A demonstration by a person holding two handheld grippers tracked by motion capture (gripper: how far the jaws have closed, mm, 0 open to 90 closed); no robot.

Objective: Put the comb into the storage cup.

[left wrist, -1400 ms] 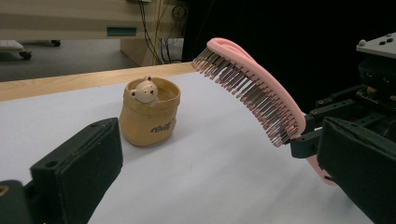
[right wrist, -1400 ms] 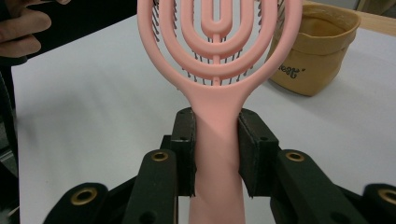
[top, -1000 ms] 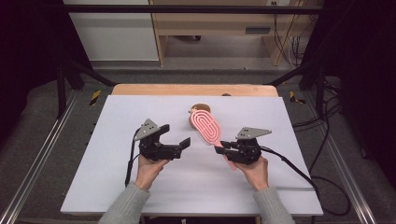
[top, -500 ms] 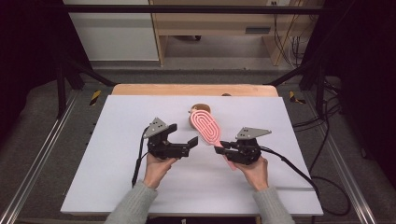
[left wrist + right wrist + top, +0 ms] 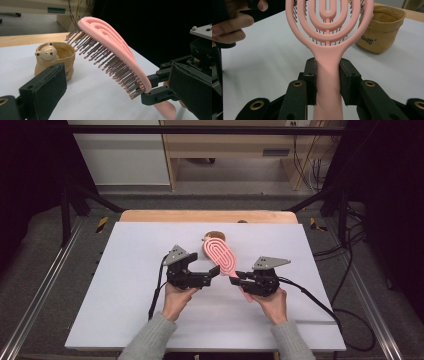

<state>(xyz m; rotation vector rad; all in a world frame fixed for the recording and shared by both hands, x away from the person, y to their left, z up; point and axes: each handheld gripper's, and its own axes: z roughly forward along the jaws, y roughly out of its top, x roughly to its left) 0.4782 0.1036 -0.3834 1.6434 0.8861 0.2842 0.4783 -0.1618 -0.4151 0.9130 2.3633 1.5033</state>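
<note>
A pink hairbrush (image 5: 222, 254) is held tilted above the white table, bristles facing left. My right gripper (image 5: 236, 277) is shut on its handle (image 5: 328, 75), one pad on each side. My left gripper (image 5: 210, 271) is open just left of the brush. In the left gripper view its wide-apart jaws frame the brush head (image 5: 110, 47), with the bristles pointing at the left gripper (image 5: 117, 78) and nothing touching its pads. A tan cup with a bear face (image 5: 53, 58) stands behind the brush near the table's far edge (image 5: 215, 235).
The white table top (image 5: 125, 285) ends at a wooden strip (image 5: 165, 216) at the back. Cables trail from both grippers toward the front and right. The person's left hand (image 5: 229, 25) is close to the brush head.
My left gripper has moved right, from well left of the brush to right beside its head. The right gripper and the brush have stayed put.
</note>
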